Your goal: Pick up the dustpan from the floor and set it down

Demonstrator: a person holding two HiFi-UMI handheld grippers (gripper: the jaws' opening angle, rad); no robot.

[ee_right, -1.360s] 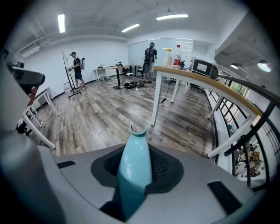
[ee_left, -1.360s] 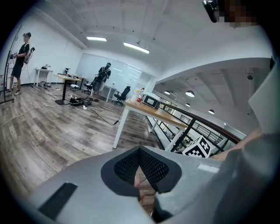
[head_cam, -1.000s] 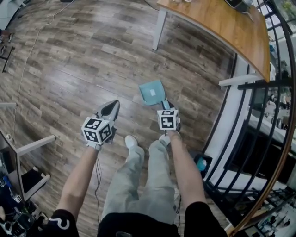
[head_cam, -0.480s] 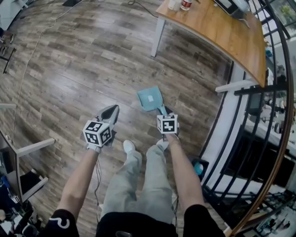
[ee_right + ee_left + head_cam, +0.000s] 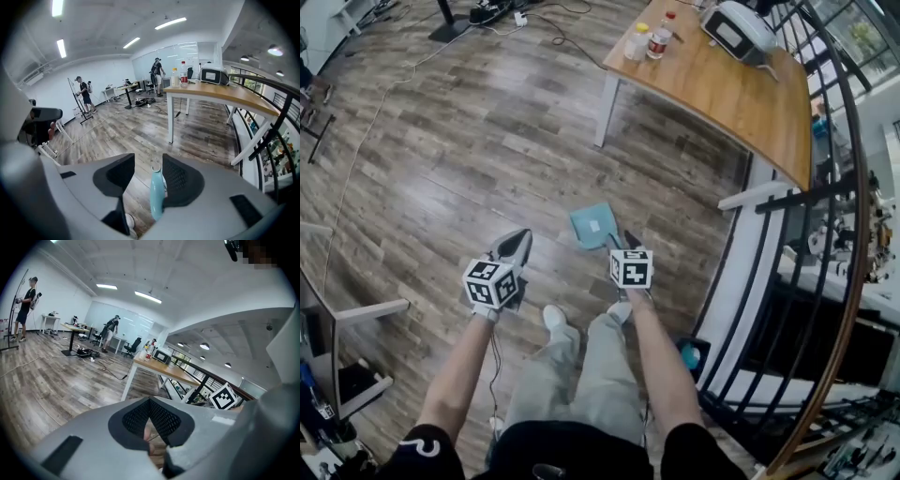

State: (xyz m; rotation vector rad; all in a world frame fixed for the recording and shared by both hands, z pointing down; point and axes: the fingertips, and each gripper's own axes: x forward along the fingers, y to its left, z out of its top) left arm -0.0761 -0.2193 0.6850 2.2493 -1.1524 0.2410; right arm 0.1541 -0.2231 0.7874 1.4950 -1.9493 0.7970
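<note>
Dustpan [image 5: 592, 225], teal, shows on the wood floor [image 5: 441, 141] ahead of the person's shoes [image 5: 555, 319], short of the desk's [image 5: 741, 89] near corner, with a railing [image 5: 825, 187] alongside. Its handle [image 5: 156, 197] touches one pad of the right gripper [image 5: 626, 242], whose jaws have just been opening. The left gripper [image 5: 517, 242] is closed and empty. A second ago less of the desk showed.

Bright, even indoor light falls from the ceiling strip lights [image 5: 57, 47], which burn out to white in both gripper views. The wood floor [image 5: 441, 141] shows a pale sheen on its far side and only soft shadows, darkest under the table [image 5: 741, 94]. Every view bows at the edges, curving the railing [image 5: 825, 191]. The gripper views have dark rounded corners, and whatever lies nearest the lens looks soft.
</note>
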